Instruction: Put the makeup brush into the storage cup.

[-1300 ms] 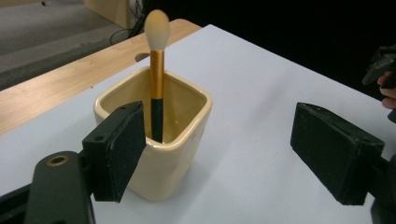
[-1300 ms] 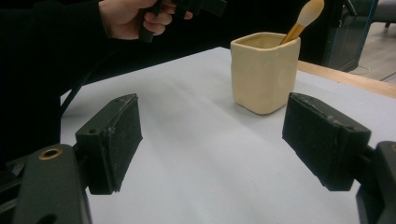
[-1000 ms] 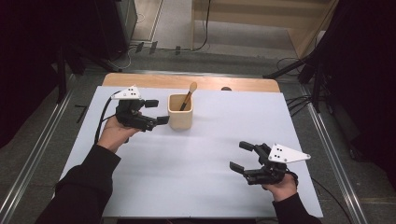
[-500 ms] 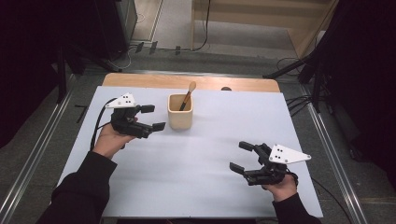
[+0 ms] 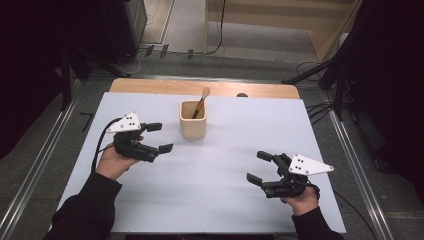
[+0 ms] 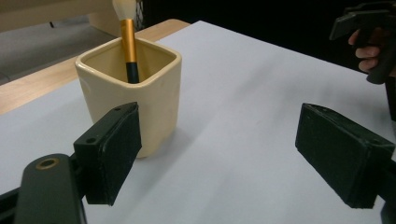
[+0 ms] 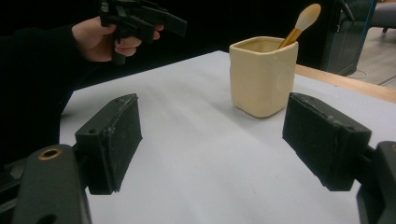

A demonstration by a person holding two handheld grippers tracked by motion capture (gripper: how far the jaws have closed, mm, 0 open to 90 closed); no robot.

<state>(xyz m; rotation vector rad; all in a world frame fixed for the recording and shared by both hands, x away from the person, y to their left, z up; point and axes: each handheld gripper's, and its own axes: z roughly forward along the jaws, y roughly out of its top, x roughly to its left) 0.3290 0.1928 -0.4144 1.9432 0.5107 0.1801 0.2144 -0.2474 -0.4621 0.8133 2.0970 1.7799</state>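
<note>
High view had the bench [image 5: 210, 195], covered in a white sheet, across the middle of the frame, with a cream cup [image 5: 192, 120] standing at upper centre. A brush [image 5: 201, 101] leaned in the cup, its pale tip up and tilted toward the upper right. The left tool [image 5: 159, 137] sat at centre left, just beside the cup but apart from it, jaws spread wide and grasping nothing. The right tool [image 5: 259, 166] lay at lower right, well apart from the cup, jaws likewise spread and empty. Each was held by a hand in a dark sleeve coming in from the bottom edge.

Left gripper view put the cup [image 6: 135, 88] at upper left, behind the left-hand jaw, with the brush's gold and black handle [image 6: 128, 44] rising from it; the other tool [image 6: 369, 32] showed at the upper right corner.

Right gripper view showed the cup [image 7: 262, 74] at upper right between the jaws but farther off, the brush [image 7: 299, 25] slanting up right, and the other tool [image 7: 140, 16] at upper left.
</note>
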